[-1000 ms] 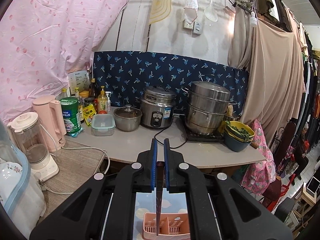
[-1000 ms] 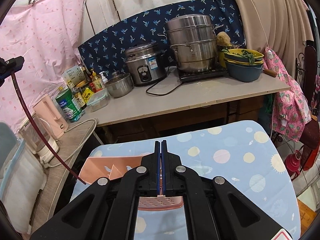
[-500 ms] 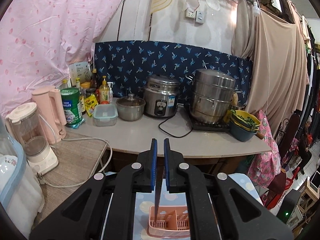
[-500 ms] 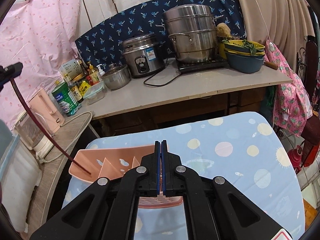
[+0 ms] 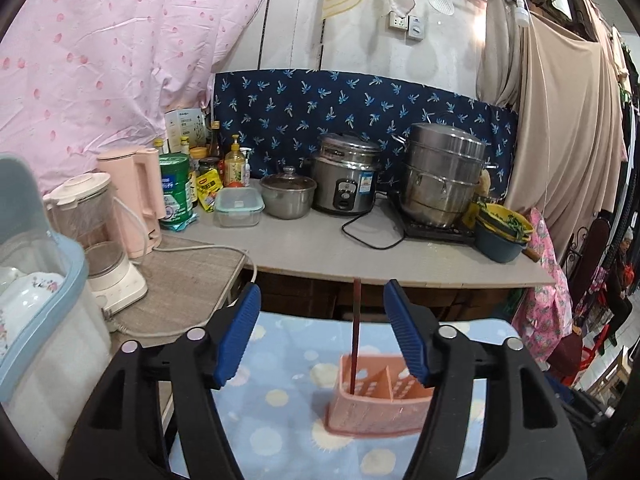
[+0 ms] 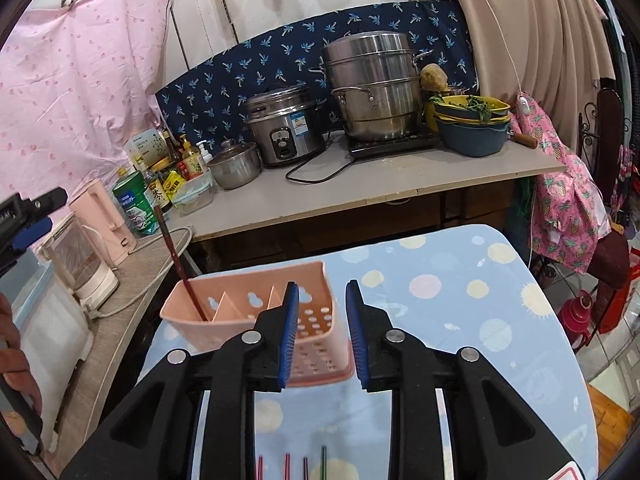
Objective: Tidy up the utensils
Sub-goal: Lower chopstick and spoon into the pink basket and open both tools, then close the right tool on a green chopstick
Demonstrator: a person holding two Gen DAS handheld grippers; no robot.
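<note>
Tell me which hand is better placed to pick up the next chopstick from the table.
Right, probably. More chopsticks lie just below the right gripper, fingers opening, nothing between them. The left gripper, fingers opening, just released the chopstick standing in the pink holder.

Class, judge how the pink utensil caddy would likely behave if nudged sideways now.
The pink utensil caddy looks like thin perforated plastic, so probably light. It holds only one chopstick, so it would likely slide on the cloth. The leaning chopstick might shift or rattle.

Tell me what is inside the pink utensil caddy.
One dark red chopstick leans in the end compartment of the pink utensil caddy. The middle compartment looks empty; the right claw covers part of the last one.
</note>
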